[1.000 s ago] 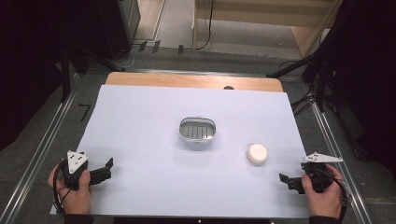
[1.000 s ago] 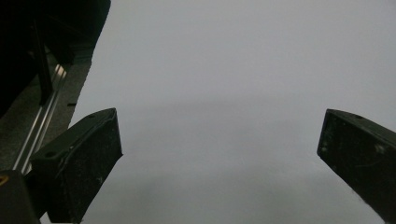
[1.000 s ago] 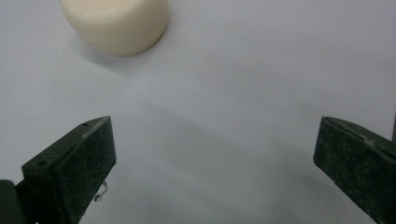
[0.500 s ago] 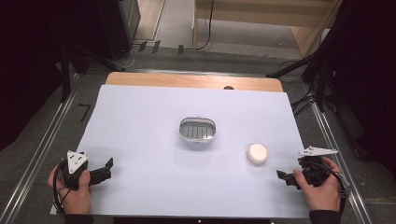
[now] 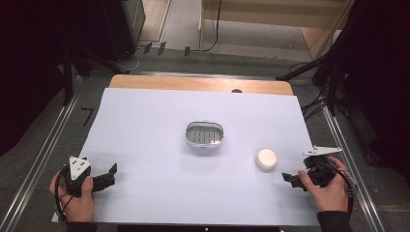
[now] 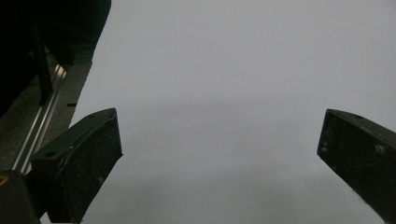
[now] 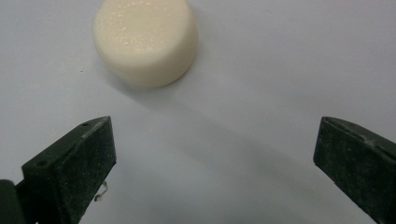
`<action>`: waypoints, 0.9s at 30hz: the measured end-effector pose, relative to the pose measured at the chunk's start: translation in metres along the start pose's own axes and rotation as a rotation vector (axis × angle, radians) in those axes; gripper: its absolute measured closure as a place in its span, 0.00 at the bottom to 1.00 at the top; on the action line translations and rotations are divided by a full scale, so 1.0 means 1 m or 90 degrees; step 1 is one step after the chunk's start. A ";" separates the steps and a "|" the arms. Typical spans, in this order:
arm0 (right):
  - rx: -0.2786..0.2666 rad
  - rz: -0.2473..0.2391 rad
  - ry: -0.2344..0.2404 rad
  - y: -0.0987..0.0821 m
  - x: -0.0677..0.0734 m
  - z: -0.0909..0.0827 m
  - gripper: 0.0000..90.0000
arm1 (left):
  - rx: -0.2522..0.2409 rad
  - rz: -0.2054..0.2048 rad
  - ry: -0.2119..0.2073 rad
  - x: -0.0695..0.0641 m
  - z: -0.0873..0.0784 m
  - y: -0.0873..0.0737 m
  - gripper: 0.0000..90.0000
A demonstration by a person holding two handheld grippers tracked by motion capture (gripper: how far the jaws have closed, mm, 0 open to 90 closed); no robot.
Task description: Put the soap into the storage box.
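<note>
A cream round puck of soap (image 5: 266, 159) lies on the white sheet (image 5: 159, 125) at the right. In the right gripper view the soap (image 7: 145, 41) sits a short way ahead of the jaws, left of their midline. My right gripper (image 5: 289, 178) is open, held by a hand just right of and nearer than the soap, with nothing between its jaws (image 7: 215, 154). A small oval metal dish (image 5: 205, 136) with a slotted floor stands at the sheet's middle. My left gripper (image 5: 112, 172) is open at the near left, above bare sheet (image 6: 219, 144).
A wooden table edge (image 5: 200, 84) shows beyond the sheet. Metal rails (image 5: 41, 159) run along both sides of the table. Cables and dark stands (image 5: 333, 92) crowd the floor at the far right. A rail (image 6: 39, 130) shows at the left of the left gripper view.
My right gripper has moved left, closer to the soap. The left gripper, the dish and the soap have stayed put.
</note>
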State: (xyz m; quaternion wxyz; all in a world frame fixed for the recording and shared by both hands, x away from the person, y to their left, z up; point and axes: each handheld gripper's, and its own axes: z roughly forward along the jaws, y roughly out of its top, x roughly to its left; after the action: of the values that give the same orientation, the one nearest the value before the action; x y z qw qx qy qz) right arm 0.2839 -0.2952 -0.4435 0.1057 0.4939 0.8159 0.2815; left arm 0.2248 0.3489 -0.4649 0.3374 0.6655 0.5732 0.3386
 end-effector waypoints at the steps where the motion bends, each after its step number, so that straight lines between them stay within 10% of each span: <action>1: 0.000 0.000 -0.001 0.001 0.000 0.001 0.00 | 0.000 -0.001 0.001 0.000 0.000 0.000 0.00; 27: 0.026 -0.032 0.011 0.021 0.011 0.020 0.05 | -0.001 -0.002 -0.002 0.000 0.000 0.000 0.00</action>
State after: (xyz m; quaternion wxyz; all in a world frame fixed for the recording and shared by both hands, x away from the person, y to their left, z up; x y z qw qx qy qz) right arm 0.3028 -0.2710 -0.4465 0.0954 0.4728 0.8346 0.2662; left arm 0.2250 0.3492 -0.4649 0.3392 0.6652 0.5733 0.3372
